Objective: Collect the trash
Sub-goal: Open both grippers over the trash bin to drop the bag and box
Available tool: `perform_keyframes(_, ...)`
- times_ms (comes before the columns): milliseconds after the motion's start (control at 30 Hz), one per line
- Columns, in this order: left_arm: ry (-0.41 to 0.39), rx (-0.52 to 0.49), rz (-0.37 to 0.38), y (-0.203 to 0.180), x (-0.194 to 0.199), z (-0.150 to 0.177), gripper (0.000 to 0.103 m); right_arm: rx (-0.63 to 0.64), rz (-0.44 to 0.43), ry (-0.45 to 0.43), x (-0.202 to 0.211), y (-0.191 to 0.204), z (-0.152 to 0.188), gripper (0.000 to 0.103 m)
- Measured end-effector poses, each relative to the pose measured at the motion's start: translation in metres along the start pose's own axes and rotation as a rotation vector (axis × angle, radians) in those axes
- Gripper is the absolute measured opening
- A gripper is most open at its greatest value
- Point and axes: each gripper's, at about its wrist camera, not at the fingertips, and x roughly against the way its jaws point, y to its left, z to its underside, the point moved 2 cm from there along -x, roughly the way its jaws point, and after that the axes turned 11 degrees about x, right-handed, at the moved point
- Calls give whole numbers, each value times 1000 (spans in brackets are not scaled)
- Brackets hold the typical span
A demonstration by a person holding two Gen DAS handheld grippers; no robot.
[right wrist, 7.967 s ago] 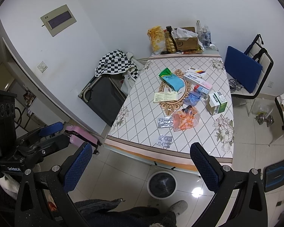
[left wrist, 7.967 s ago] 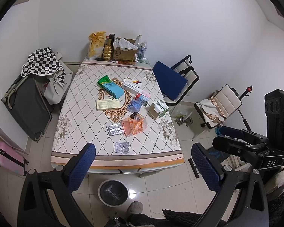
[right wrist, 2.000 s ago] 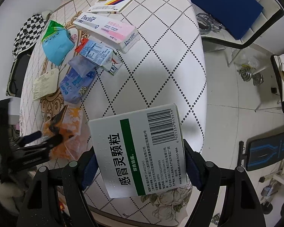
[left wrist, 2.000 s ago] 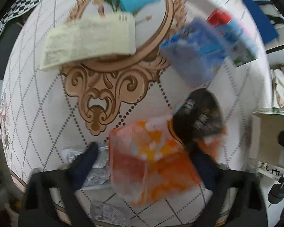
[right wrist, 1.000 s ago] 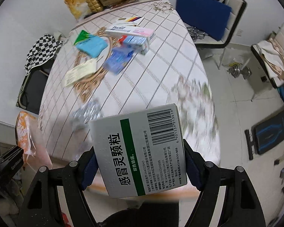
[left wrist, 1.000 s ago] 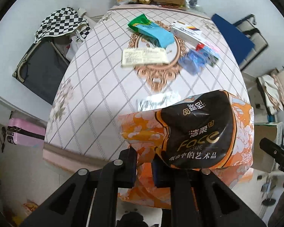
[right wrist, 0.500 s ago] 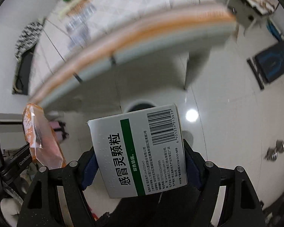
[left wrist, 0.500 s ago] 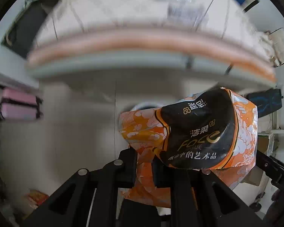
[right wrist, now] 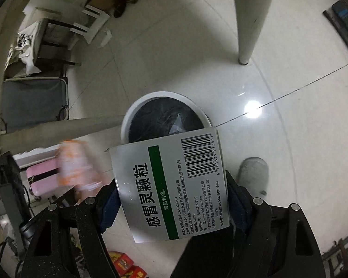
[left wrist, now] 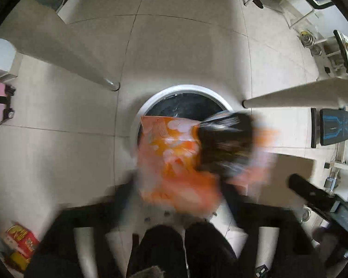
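Left gripper [left wrist: 181, 199] opening, seemingly free of tissue pack [left wrist: 185, 157].

We see a blurry orange tissue pack [left wrist: 174, 159] right over the white bin [left wrist: 183, 89]. Our left hand-held gripper [left wrist: 181, 197] is opening, its pads off the pack.

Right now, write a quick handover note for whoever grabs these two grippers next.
Left gripper: fingers opening, orange tissue pack blurred, apparently dropping toward the trash bin below.
Right gripper: fingers opening, still around the medicine box, held above the bin.
Done: both items carried to the bin.
Left: let the box fall in, confirm the pack landed inside, then check the table, which is out of view, for more trash.
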Motion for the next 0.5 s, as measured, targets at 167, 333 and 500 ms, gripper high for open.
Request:
perform_keyframes(167, -20, -14, -19, 12, -19, -1, 103, 62, -55, 50, -65, -9, -17, 103)
perform_keyframes(333, -116, -33, -74, 23, 5, 9, 103, 146, 41, 75, -72, 2, -15, 103)
perform_keyframes(500, -173, -54, -108, 24, 59, 21, 103, 248, 241, 71, -35, 29, -5, 103)
